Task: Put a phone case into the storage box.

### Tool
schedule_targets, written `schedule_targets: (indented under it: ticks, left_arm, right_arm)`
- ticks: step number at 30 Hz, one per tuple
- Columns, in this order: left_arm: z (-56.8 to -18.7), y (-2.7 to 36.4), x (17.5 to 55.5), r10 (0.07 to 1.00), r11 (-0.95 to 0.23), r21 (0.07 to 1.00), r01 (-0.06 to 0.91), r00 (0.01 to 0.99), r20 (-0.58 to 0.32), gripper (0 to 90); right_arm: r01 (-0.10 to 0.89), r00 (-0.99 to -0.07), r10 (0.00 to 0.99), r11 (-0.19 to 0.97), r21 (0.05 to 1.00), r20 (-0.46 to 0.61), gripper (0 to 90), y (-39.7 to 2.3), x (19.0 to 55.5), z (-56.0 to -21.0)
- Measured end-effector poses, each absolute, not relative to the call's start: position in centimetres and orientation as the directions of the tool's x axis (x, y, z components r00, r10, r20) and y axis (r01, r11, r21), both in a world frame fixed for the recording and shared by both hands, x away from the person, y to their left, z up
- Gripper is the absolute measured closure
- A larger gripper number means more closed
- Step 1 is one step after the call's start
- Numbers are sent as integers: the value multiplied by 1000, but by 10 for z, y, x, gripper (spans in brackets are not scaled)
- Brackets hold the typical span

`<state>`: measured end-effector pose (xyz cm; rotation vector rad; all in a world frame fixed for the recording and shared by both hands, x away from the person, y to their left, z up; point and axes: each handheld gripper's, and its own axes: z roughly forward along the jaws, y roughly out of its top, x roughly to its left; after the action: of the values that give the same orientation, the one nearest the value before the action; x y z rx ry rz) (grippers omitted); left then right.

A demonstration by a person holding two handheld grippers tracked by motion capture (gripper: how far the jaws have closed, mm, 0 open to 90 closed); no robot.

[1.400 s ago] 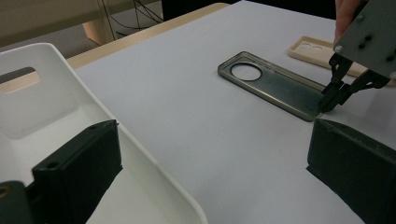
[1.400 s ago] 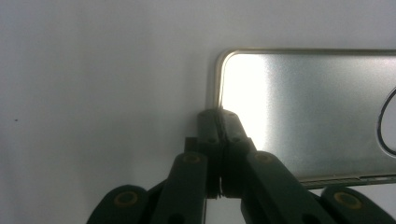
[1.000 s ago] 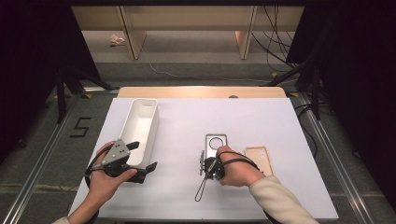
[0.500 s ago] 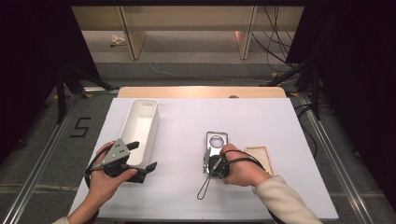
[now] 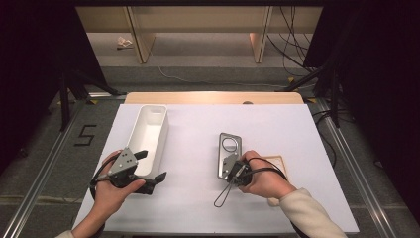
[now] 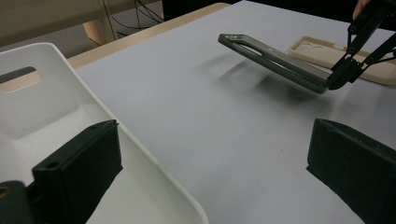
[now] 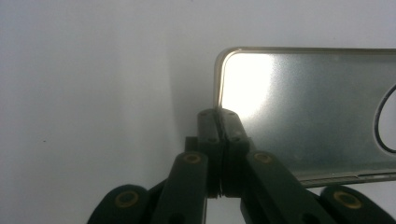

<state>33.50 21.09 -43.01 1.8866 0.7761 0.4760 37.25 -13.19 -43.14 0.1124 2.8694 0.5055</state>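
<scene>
A dark grey phone case (image 5: pixel 229 147) lies lengthwise in the middle of the white table (image 5: pixel 198 124). My right gripper (image 5: pixel 229 167) is shut on its near edge, close to a corner (image 7: pixel 218 116). In the left gripper view the case (image 6: pixel 275 58) tilts up off the table from the right gripper (image 6: pixel 338 79). The right gripper view has its shiny inner face (image 7: pixel 317 112) beyond the jaws. My left gripper (image 5: pixel 150 166) stands open at the near end of a white bin (image 5: pixel 148 131), one jaw over the bin's rim (image 6: pixel 56 102), with nothing between the jaws (image 6: pixel 215 163).
A beige phone case (image 5: pixel 275 158) lies flat on the table just right of the grey one, partly under the right hand, and reappears in the left gripper view (image 6: pixel 322 51). The table's wooden far edge (image 5: pixel 213 97) runs along the back. Dark stands and cables flank the table.
The right hand has edged forward and left at the grey case's near end, and that end now sits raised. The left hand and gripper have not moved.
</scene>
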Motion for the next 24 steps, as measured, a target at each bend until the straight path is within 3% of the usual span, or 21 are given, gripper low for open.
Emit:
schedule_targets:
  ticks: [17,24]
  left_arm:
    - [-430,211,335,699,-295,906,303,715,-12,26]
    - [-430,211,335,699,-295,907,302,715,-11,26]
  right_arm:
    - [24,-959,166,858,513,-232,898,-151,368,-428]
    - [20,-959,163,855,517,-231,898,-155,365,-430]
